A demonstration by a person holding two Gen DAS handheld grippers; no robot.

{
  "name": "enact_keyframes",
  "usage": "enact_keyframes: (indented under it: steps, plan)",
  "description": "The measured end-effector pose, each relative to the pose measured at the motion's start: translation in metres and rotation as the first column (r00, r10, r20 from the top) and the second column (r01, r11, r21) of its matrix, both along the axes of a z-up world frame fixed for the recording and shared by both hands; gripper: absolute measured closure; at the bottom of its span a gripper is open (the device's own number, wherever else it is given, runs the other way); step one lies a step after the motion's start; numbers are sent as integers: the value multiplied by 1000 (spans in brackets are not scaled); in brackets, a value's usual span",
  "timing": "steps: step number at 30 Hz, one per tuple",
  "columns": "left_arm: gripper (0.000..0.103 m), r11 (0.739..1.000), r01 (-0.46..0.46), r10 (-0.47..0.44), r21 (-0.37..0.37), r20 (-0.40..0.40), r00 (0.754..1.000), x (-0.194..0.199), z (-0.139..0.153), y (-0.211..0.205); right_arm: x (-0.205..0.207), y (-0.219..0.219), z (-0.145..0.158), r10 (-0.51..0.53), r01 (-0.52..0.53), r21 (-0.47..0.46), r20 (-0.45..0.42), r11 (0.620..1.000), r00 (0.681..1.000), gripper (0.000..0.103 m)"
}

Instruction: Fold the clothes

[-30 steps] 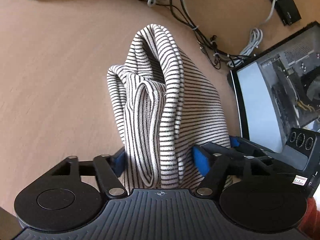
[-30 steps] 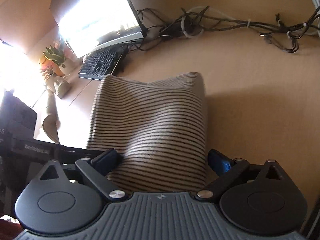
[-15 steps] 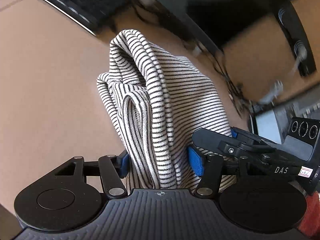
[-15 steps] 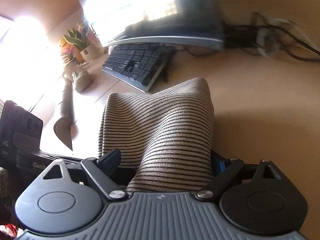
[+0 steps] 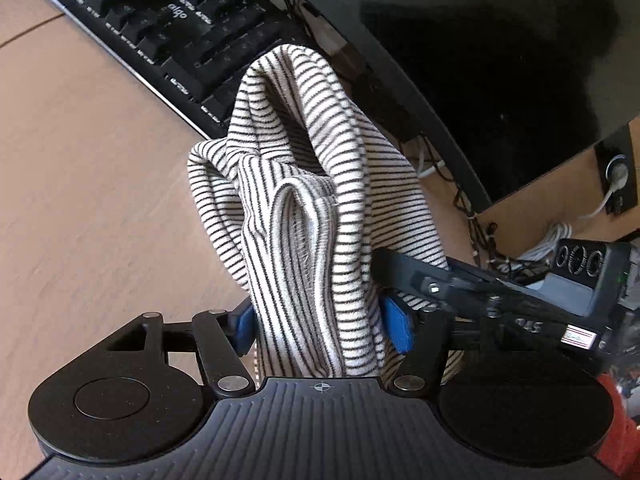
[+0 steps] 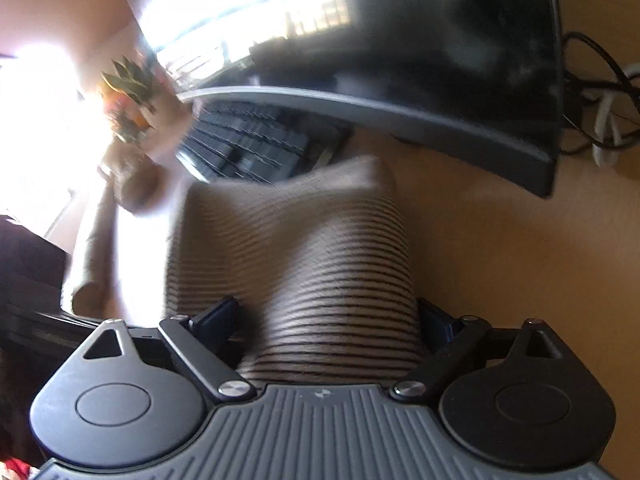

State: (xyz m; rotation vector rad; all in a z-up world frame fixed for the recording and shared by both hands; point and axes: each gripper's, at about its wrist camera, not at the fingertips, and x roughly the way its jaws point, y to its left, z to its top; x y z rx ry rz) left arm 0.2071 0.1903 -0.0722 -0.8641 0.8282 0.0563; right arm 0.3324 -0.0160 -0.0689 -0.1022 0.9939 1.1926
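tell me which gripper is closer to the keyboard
Left. The left gripper, fingers opening with the striped garment between them, sits just short of the keyboard; the right gripper is beside it, farther off.

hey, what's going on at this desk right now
A person is folding clothes with a handheld gripper in each hand. Both the left gripper and the right gripper have a bunched striped garment between their jaws and hold it up above the wooden desk, in front of a keyboard and a monitor. The left jaws are opening slightly, with cloth between them. The fold is not laid out yet.
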Motion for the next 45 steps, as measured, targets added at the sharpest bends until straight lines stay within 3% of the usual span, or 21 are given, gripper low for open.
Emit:
enact_keyframes:
  steps: [4, 8, 12, 15, 18, 21, 23, 24, 27, 30, 31, 33, 36, 39, 45]
  plan:
    - [37, 998, 1, 0, 71, -16, 1000, -3, 16, -1, -6, 0, -1, -5, 5, 16, 29, 1000, 1000, 9]
    - [36, 969, -56, 50, 240, 31, 998, -21, 53, 11, -19, 0, 6, -3, 2, 6, 144, 1000, 990, 4]
    - [35, 970, -38, -13, 239, 208, 978, -10, 95, 13, -30, -8, 15, 10, -9, -5, 244, 1000, 970, 3]
    - [24, 981, 41, -95, 192, 281, 955, 20, 96, 6, -35, -15, 16, 13, -10, -14, 251, 1000, 968, 2]
    - [24, 982, 45, -85, 182, 221, 972, 52, 68, 6, -40, -22, 17, 6, 1, -29, 255, 1000, 967, 0]
    - [38, 988, 34, -48, 153, 87, 995, 63, 30, 19, -45, -34, 24, 2, 9, -37, 288, 999, 958, 0]
    - [50, 989, 29, -43, 145, 95, 995, 60, 21, 23, -50, -45, 33, -22, 25, -8, 314, 1000, 949, 0]
    - [51, 990, 26, -40, 138, 102, 994, 59, 19, 25, -53, -51, 39, -34, 30, 18, 324, 999, 945, 0]
    - [51, 993, 13, -24, 117, 95, 995, 64, 17, 30, -69, -58, 48, -14, -17, 93, 317, 996, 948, 0]
    - [50, 990, -1, -13, 143, 99, 995, 61, 25, 27, -90, -36, 27, 81, -79, -22, 390, 997, 917, 0]
    - [45, 987, -17, 0, 157, 109, 994, 55, 33, 25, -93, -34, 20, 87, -76, -43, 423, 996, 902, 0]
    - [36, 970, -38, 3, 240, 145, 989, 41, 50, 16, -98, -30, 8, 98, -68, -78, 478, 995, 873, 0]
    - [36, 914, -20, -38, 405, 136, 990, 37, 61, 6, -92, -38, 10, 94, -63, -84, 457, 995, 884, 0]
    - [41, 915, 6, -48, 403, 94, 994, 42, 52, 14, -92, -40, 11, 106, -68, -101, 451, 993, 886, 0]
    - [40, 922, 21, -64, 387, 98, 993, 36, 41, 13, -99, -41, 25, 118, -67, -129, 447, 989, 887, 0]
